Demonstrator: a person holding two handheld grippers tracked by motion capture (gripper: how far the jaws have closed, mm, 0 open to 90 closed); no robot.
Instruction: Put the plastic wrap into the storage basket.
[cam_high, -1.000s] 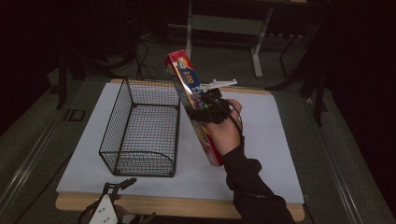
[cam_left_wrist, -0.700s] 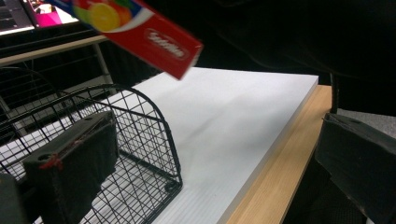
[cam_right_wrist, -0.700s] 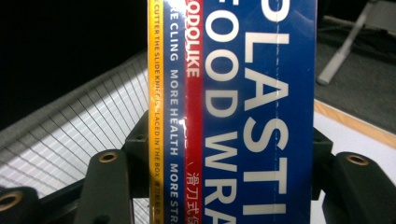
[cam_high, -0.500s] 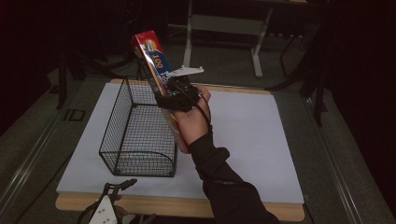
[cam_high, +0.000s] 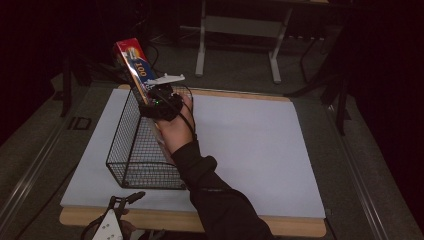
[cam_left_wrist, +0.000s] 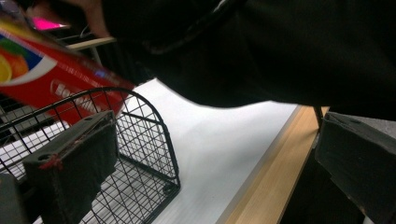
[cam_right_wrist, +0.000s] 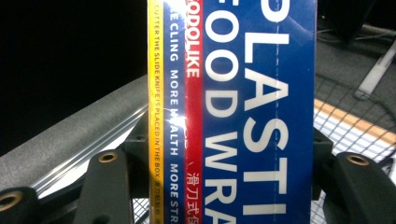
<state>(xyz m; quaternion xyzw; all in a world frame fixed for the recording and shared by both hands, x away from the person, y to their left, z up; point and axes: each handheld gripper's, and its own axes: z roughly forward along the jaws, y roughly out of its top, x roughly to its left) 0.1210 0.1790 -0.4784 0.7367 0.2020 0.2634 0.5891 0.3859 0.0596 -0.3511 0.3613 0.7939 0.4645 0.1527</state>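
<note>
High view: right gripper (cam_high: 159, 106), clamped on the food wrap box (cam_high: 133, 62), has swung over the wire basket (cam_high: 131, 165), ready to lower it; left gripper (cam_high: 116, 220) idles open.

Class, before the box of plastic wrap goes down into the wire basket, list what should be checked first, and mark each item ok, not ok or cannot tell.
1. Grip: the right gripper is shut on the box of plastic wrap, with a jaw on each side in the right gripper view. Ok.
2. Box over the wire basket: its lower end is at the far end of the basket. Ok.
3. Box tilt: it leans, upper end away from the person. Whether it will pass the rim, cannot tell.
4. Basket inside: nothing seen through the mesh. Ok.
5. Left gripper: open, at the near table edge, away from the basket. Ok.
</note>
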